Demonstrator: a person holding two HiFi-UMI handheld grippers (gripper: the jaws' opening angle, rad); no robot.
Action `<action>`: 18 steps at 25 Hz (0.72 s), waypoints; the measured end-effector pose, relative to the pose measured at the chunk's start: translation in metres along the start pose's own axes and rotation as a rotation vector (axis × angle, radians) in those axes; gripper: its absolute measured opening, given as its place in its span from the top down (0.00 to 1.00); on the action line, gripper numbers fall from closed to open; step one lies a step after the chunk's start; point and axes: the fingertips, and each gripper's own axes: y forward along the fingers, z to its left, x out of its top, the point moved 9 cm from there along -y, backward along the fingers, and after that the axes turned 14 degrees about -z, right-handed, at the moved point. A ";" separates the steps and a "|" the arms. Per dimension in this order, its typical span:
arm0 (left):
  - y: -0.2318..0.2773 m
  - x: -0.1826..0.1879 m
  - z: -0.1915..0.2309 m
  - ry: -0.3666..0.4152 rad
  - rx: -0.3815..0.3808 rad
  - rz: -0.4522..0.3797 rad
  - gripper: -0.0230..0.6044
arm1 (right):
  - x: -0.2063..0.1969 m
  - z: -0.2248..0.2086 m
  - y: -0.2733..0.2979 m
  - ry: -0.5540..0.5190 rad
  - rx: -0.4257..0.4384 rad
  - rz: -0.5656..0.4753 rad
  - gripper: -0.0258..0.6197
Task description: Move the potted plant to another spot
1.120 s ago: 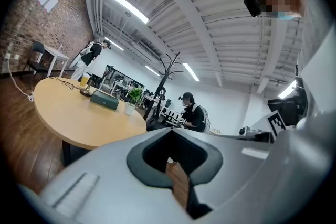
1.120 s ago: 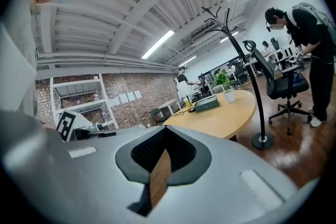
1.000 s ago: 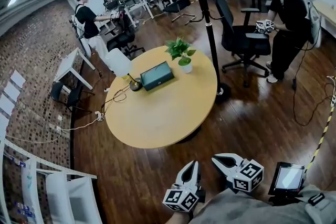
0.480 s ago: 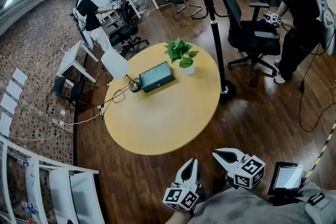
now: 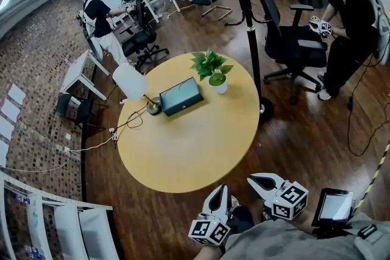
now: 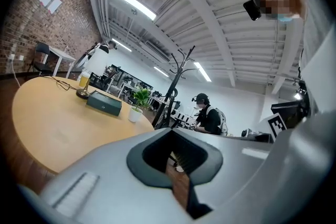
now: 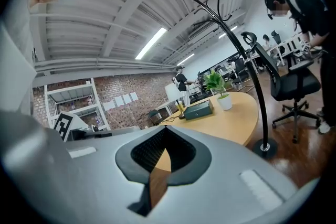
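The potted plant (image 5: 217, 83), green leaves in a small white pot, stands upright near the far right edge of the round wooden table (image 5: 189, 146). It also shows far off in the left gripper view (image 6: 135, 114) and the right gripper view (image 7: 224, 101). My left gripper (image 5: 223, 190) and right gripper (image 5: 251, 180) hang side by side just off the table's near edge, well short of the plant. Both are shut and hold nothing, and their jaws meet at the tips in the left gripper's (image 6: 171, 131) and the right gripper's (image 7: 164, 129) own views.
A dark green box (image 5: 181, 96) and a lamp with a white shade (image 5: 130, 80) sit on the table left of the plant. A black coat stand (image 5: 251, 39) and office chair (image 5: 294, 45) stand at the right. People work behind. A tablet (image 5: 334, 207) lies by my right side.
The table and the plant have drawn closer and sit lower in the head view. Both grippers keep their places in that view and stay shut.
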 end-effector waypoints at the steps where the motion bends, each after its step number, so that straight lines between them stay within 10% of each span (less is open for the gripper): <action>1: 0.006 0.001 0.009 -0.007 -0.006 0.000 0.96 | 0.000 -0.002 0.009 -0.007 -0.010 0.001 0.96; 18: 0.095 0.059 0.158 -0.026 -0.179 0.036 0.96 | 0.002 -0.014 0.162 -0.103 -0.184 -0.037 0.96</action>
